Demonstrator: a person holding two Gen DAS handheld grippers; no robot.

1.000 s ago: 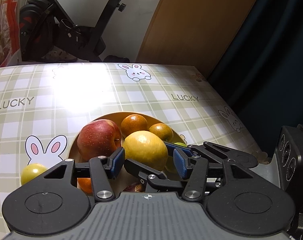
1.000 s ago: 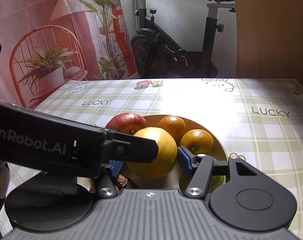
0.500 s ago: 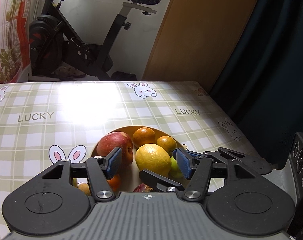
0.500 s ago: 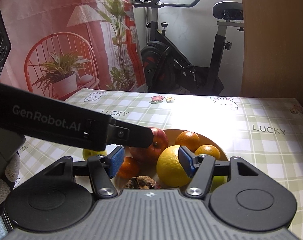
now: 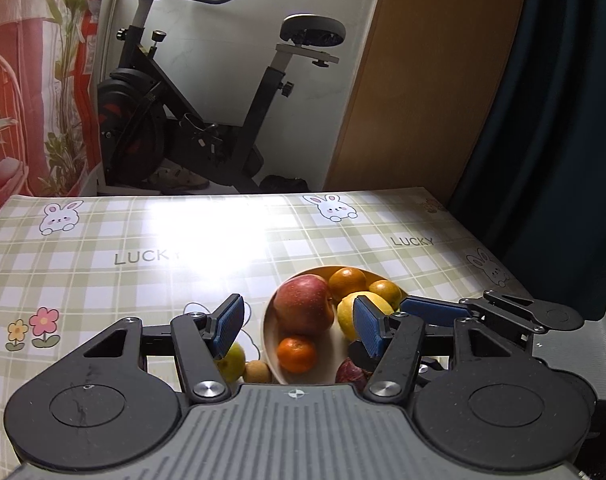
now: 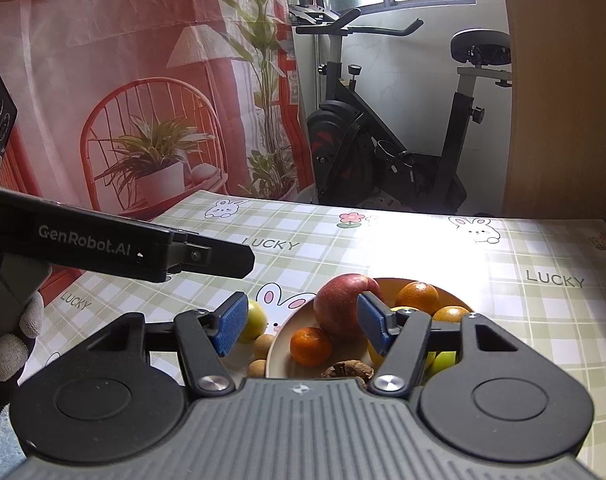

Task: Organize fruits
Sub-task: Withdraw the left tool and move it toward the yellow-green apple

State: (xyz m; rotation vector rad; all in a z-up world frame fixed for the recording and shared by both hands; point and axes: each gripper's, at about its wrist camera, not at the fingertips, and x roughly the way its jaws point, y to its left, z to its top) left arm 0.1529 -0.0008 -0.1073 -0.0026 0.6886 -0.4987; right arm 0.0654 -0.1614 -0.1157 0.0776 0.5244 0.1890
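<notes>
Both sets of jaws stand wide apart and grip nothing. My left gripper and my right gripper, each with blue padded fingers, hang above the near edge of a shallow cream ceramic bowl on a table covered in green-checked cloth printed with rabbits.

In the bowl I see a large red apple, a small orange mandarin in front of it, a yellow lemon to its right, and two more oranges at the back. A wrinkled brown fruit sits at the near rim.

Outside the bowl, just left of it on the cloth, lie a yellow-green round fruit and a small tan round fruit.

In the right wrist view, the black body of the left gripper crosses the left side and hides some of the table. A black exercise bike stands beyond the table.
</notes>
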